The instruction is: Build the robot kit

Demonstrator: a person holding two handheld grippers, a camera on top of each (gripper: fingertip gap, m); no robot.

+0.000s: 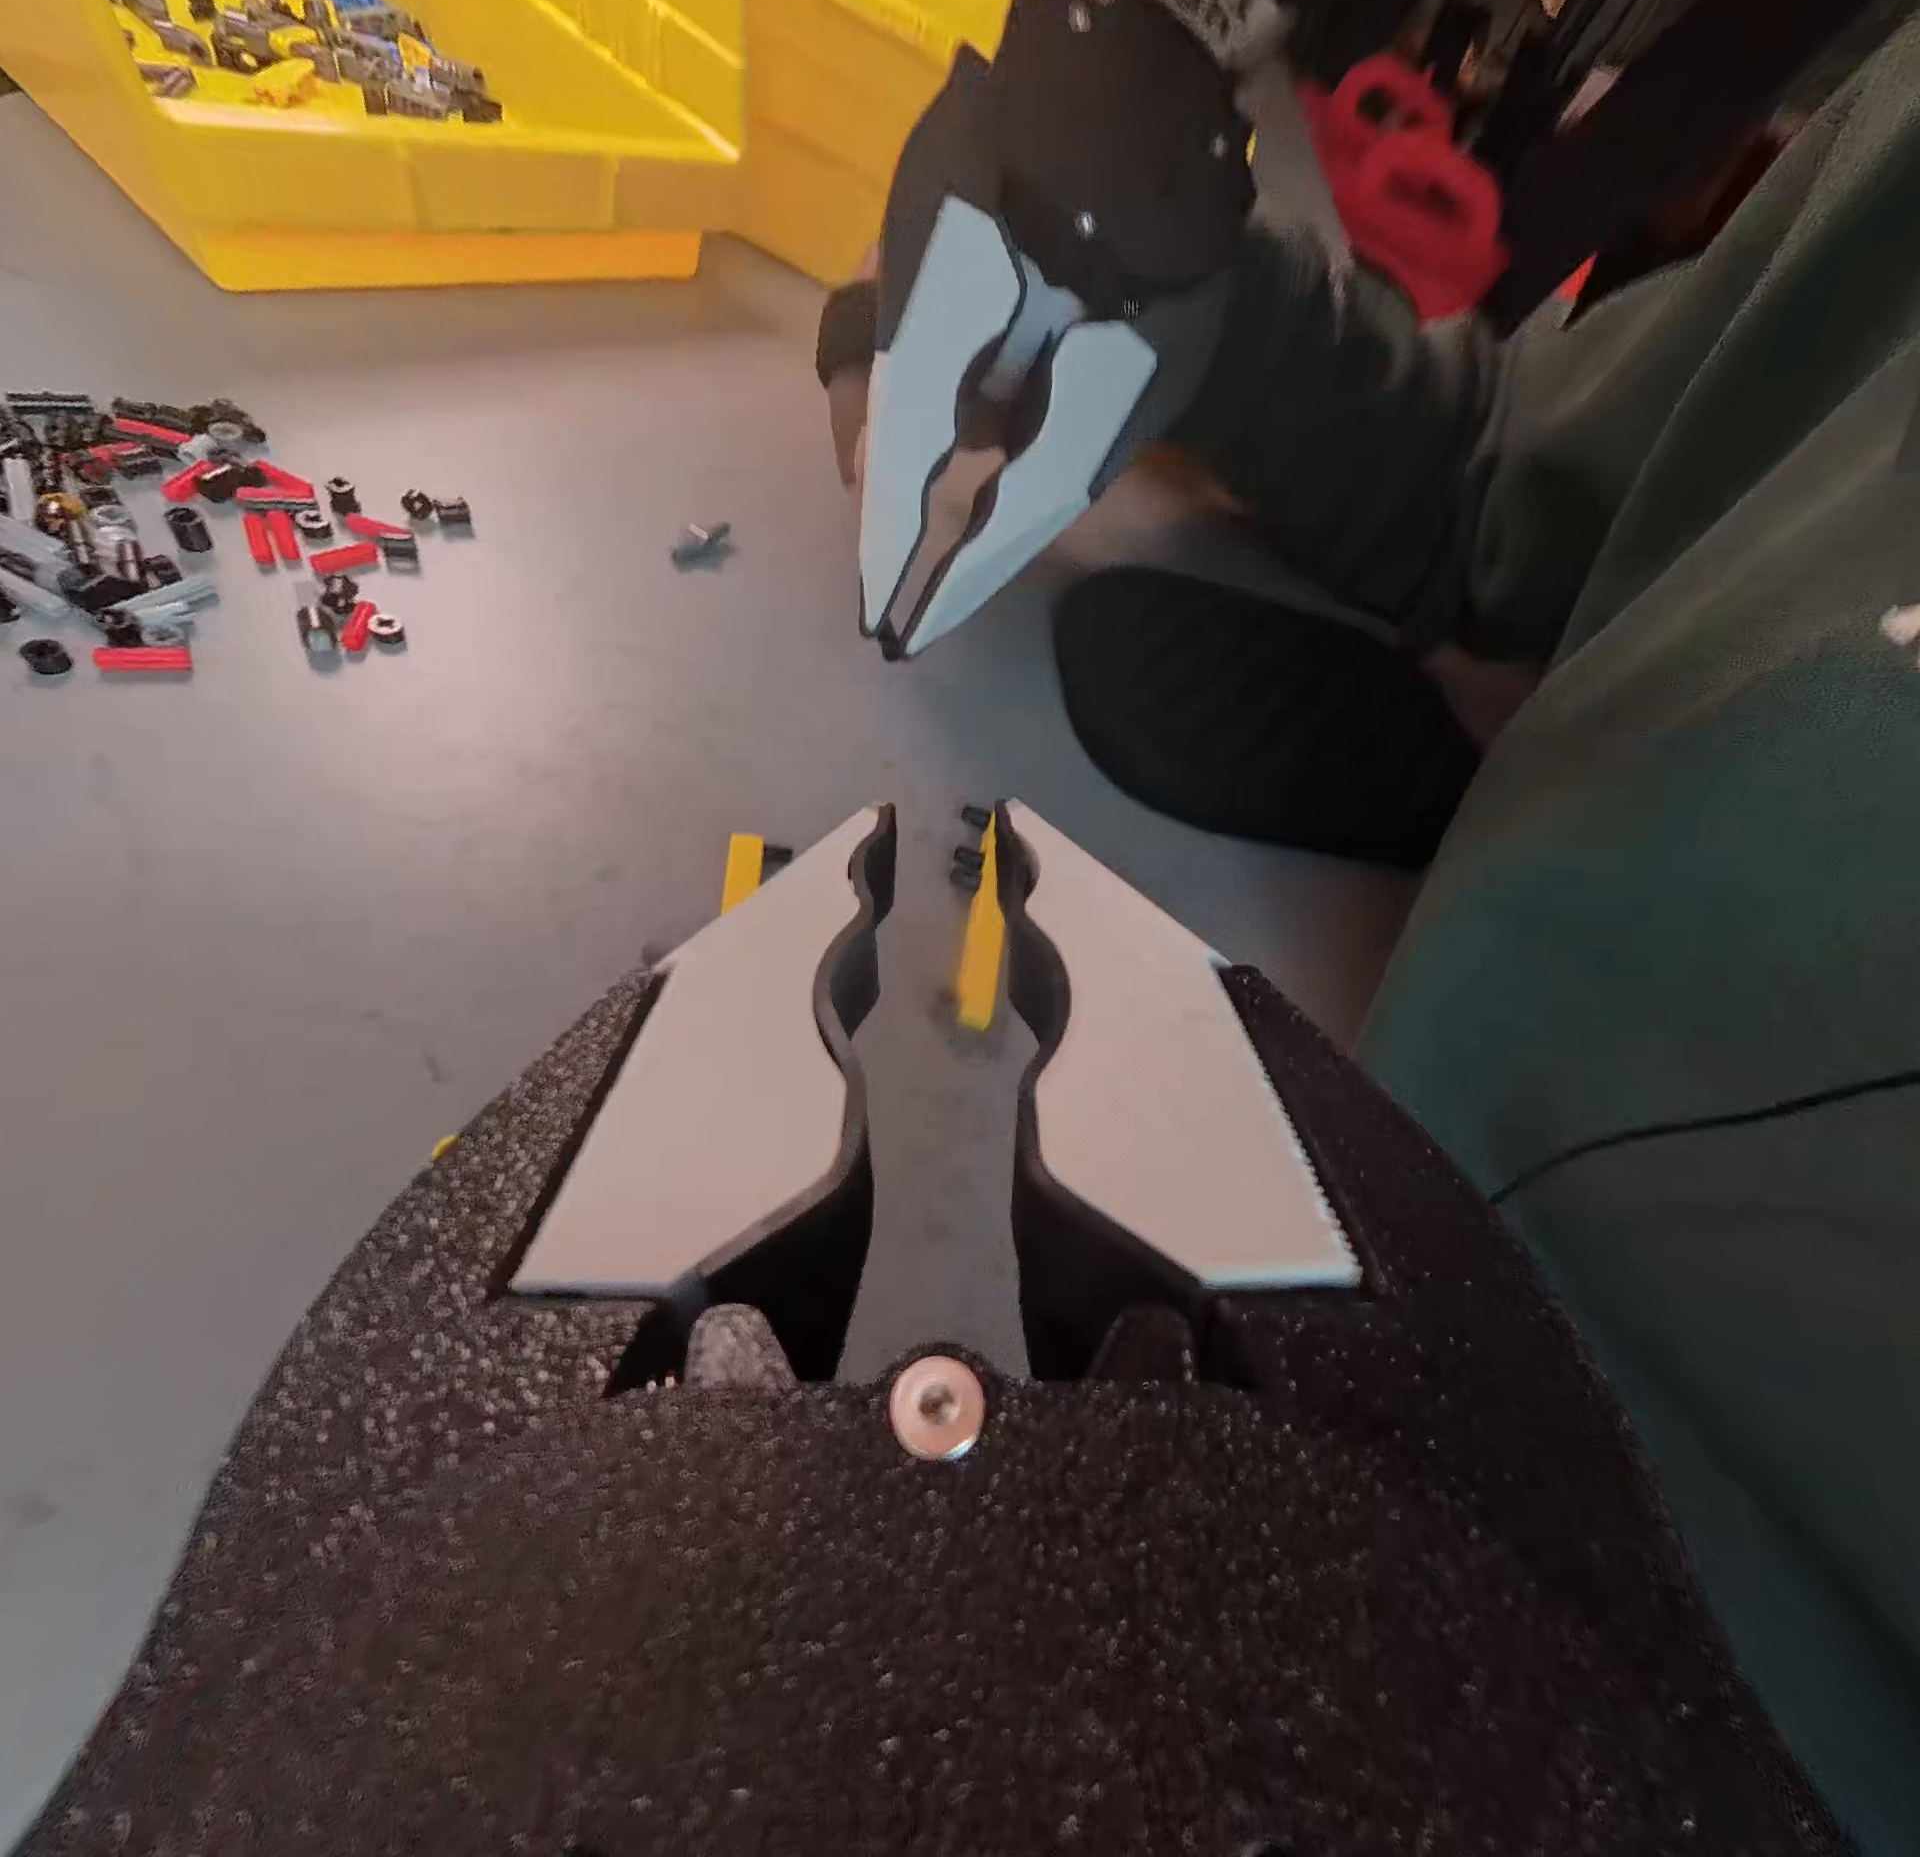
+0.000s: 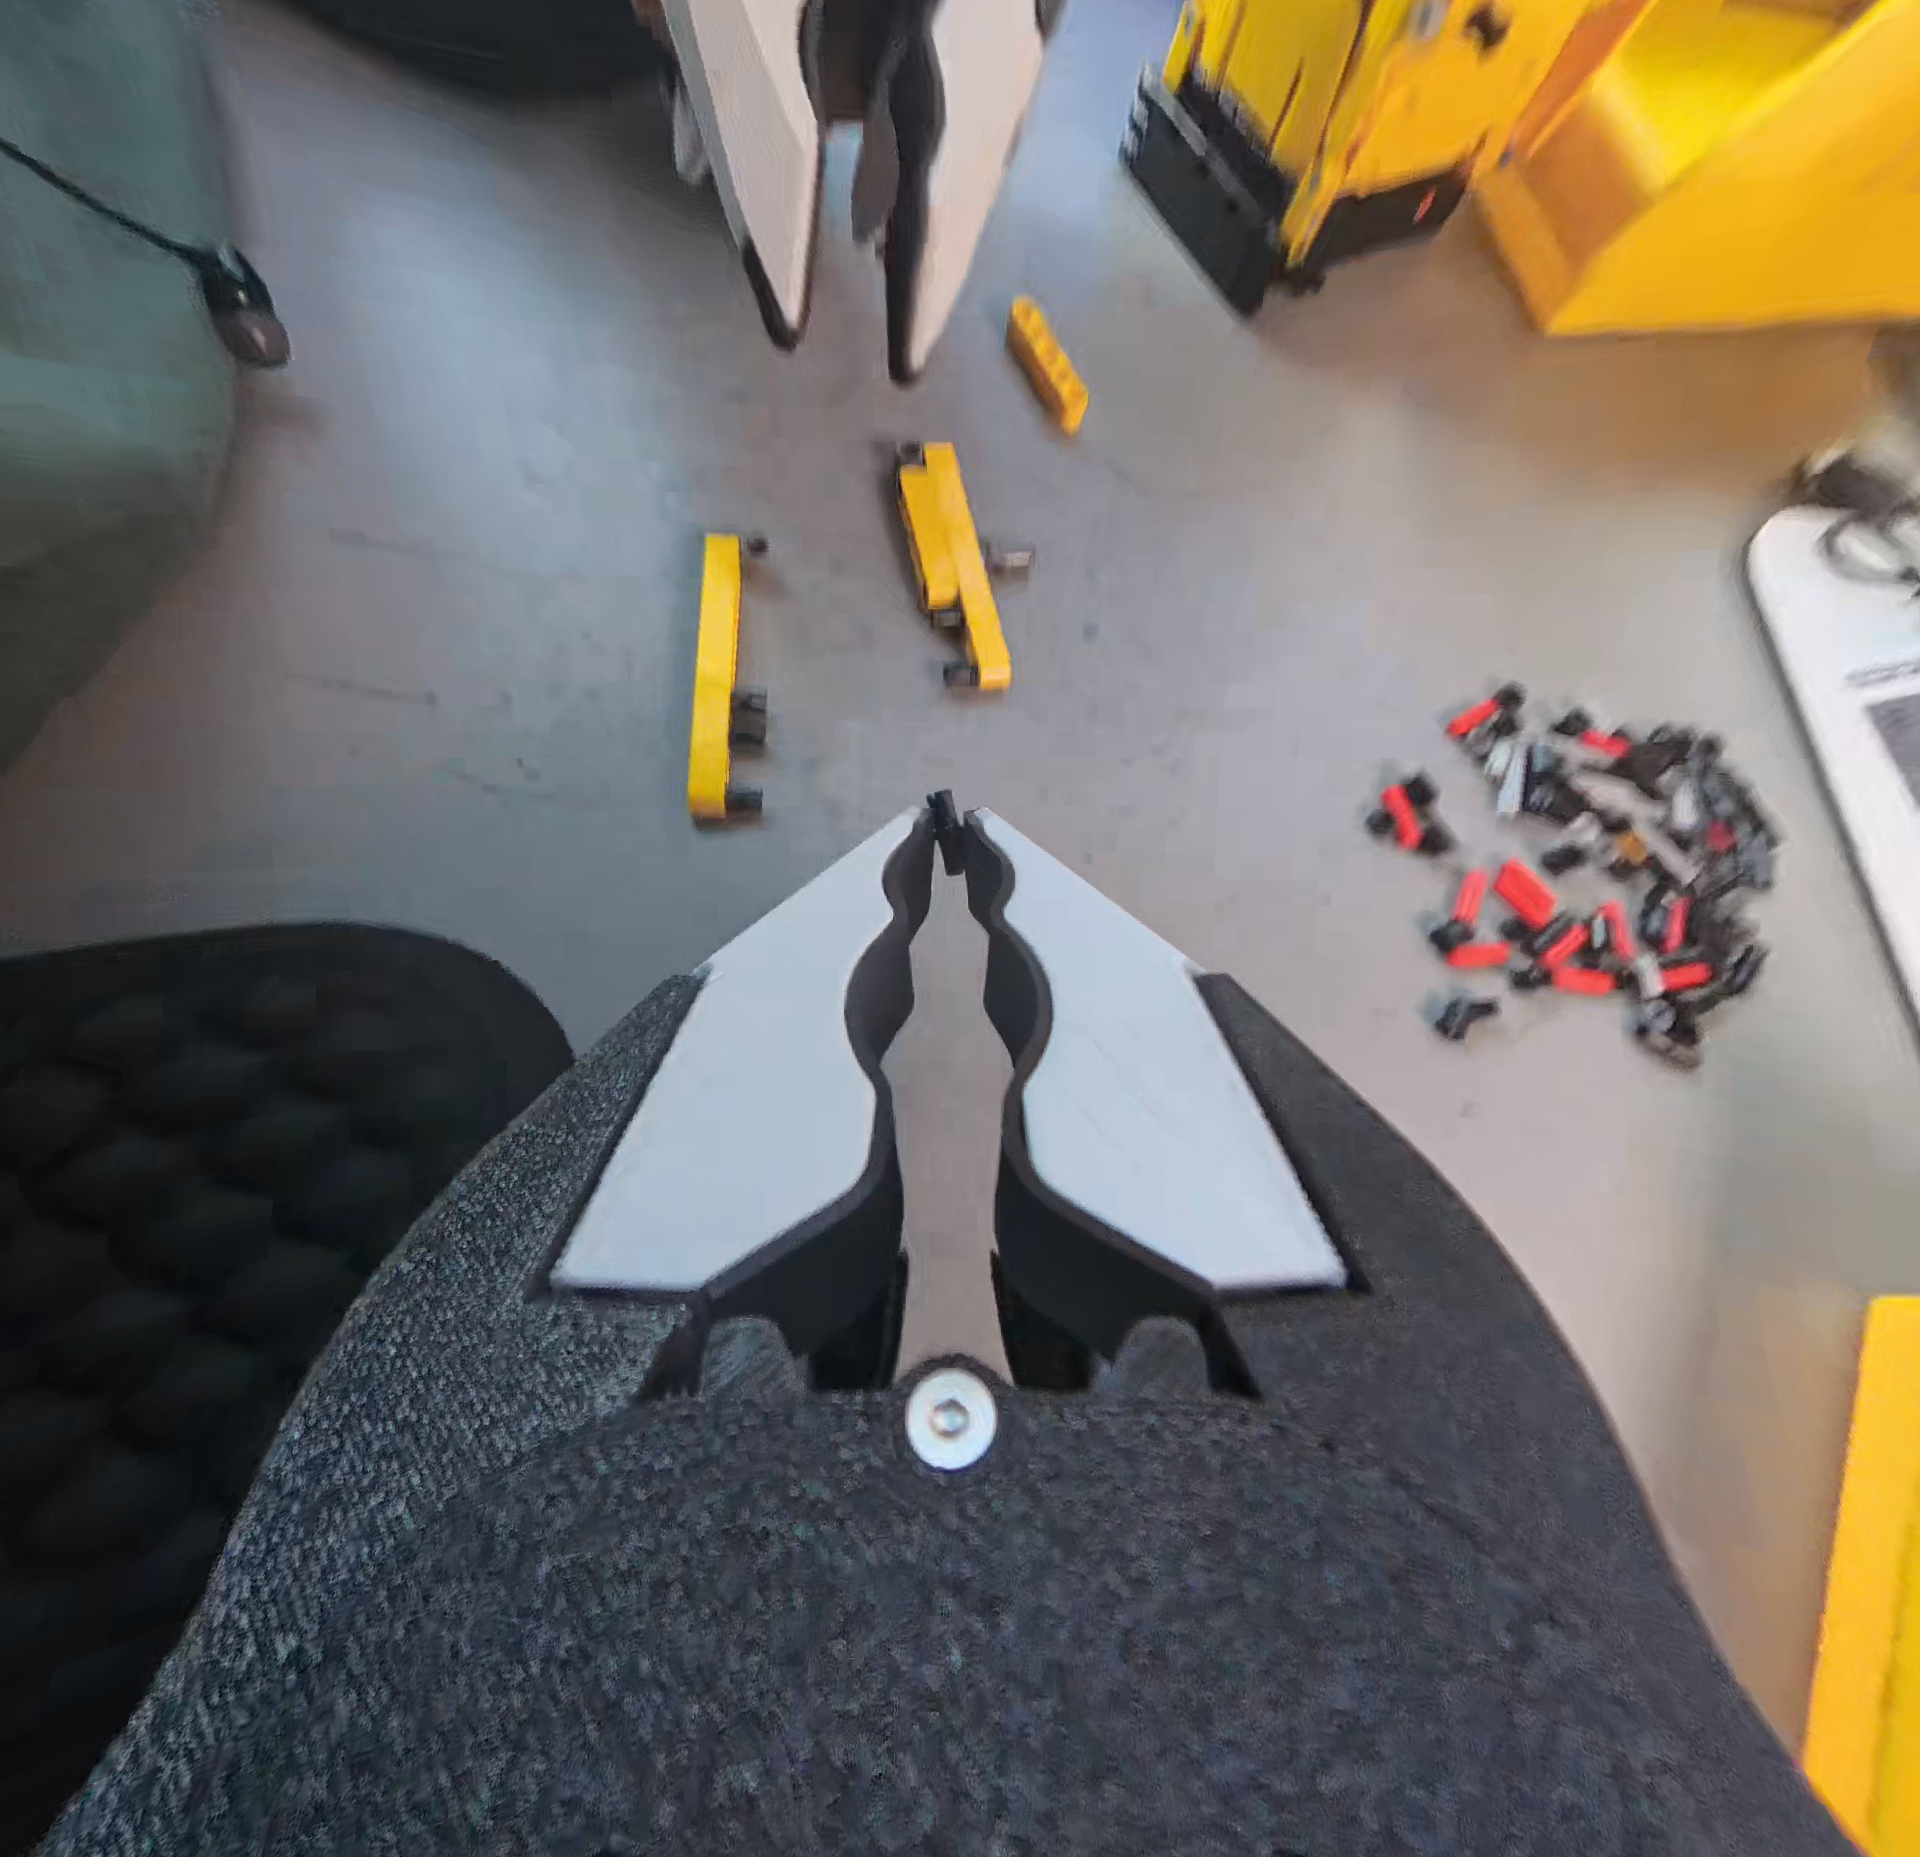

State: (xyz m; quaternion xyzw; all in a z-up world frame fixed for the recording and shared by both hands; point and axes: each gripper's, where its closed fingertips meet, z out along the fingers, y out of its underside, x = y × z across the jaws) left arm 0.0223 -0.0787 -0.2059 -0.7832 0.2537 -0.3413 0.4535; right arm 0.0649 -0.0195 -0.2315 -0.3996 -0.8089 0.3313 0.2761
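Observation:
My left gripper [image 1: 945, 810] is open and empty, hovering over a grey surface [image 1: 468, 924]. A yellow beam with black pins [image 1: 977, 934] lies below the gap between its fingers, and a second yellow beam [image 1: 743, 872] lies just left. My right gripper [image 2: 943, 825] is shut on a small black pin [image 2: 943, 815] held at its tips. It also shows in the left wrist view [image 1: 891, 644], tips pointing down. From the right wrist view, the left gripper [image 2: 842, 347] hangs beyond two pinned yellow beams [image 2: 715, 675] [image 2: 951, 560] and a short yellow beam [image 2: 1047, 363].
A pile of small red, black and grey parts [image 2: 1590, 872] [image 1: 156, 529] lies to one side. Yellow bins [image 1: 468, 145] and a yellow-and-black model [image 2: 1299, 124] stand at the back. A black cushion [image 2: 208, 1132], a loose grey pin [image 1: 701, 543] and a white sheet [image 2: 1849, 716] are near. My left gripper's tips are some 15 cm from the yellow-and-black model [image 2: 1299, 124].

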